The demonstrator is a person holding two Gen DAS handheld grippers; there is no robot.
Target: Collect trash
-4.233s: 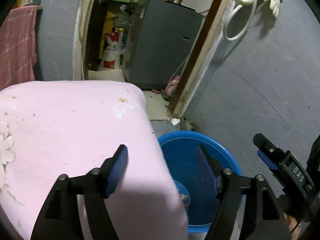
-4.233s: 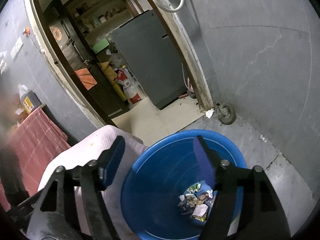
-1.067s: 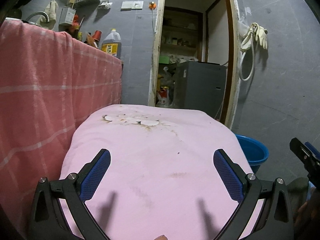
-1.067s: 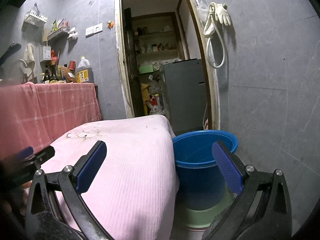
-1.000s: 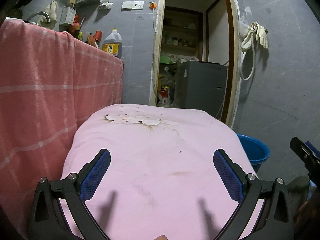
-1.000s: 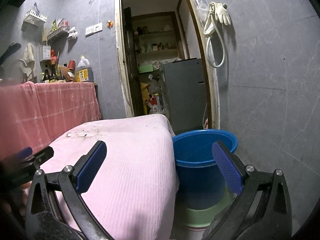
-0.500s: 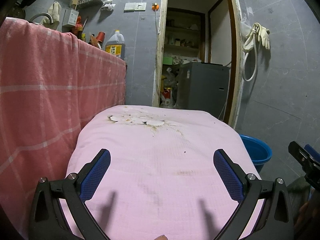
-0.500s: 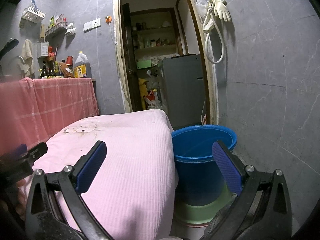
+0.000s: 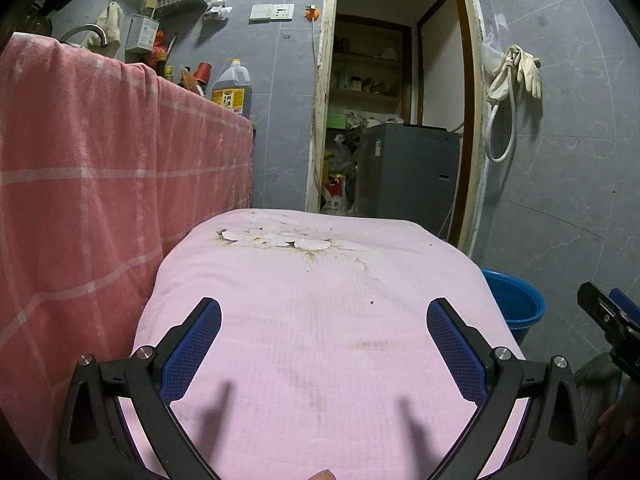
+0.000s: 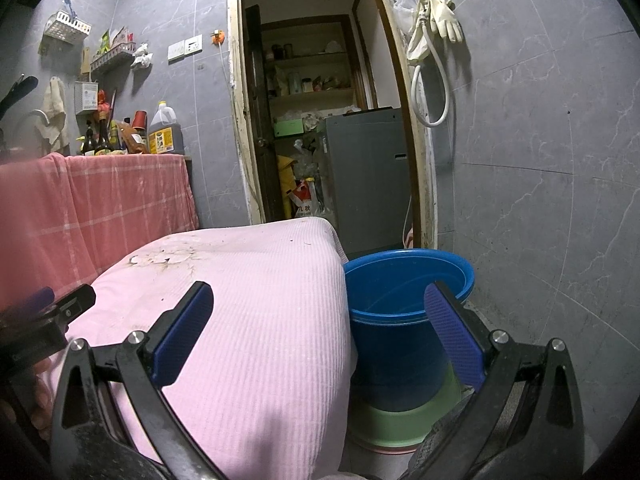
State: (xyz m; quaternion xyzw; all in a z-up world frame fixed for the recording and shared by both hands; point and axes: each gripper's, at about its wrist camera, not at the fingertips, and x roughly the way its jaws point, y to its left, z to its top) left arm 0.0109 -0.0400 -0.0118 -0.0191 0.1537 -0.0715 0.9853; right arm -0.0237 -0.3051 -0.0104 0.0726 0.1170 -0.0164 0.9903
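A blue bucket (image 10: 400, 292) stands on the floor right of a table draped in a pink cloth (image 10: 256, 304); its inside is hidden from here. In the left wrist view the blue bucket (image 9: 516, 300) peeks out past the pink cloth (image 9: 320, 312). My left gripper (image 9: 324, 336) hangs open over the near part of the cloth, nothing between its fingers. My right gripper (image 10: 320, 320) is open too, spanning the cloth's right edge and the bucket. No loose trash shows on the cloth, only stains and a flower print (image 9: 276, 238).
A counter draped in a red checked cloth (image 9: 100, 184) runs along the left, with bottles and an oil jug (image 9: 232, 88) on top. A doorway behind holds a grey appliance (image 9: 408, 172). A green basin (image 10: 400, 420) sits under the bucket. Grey tiled wall at right.
Both grippers have come up and back from over the bucket to a low, level view across the table. Over the last second both views drift only slightly.
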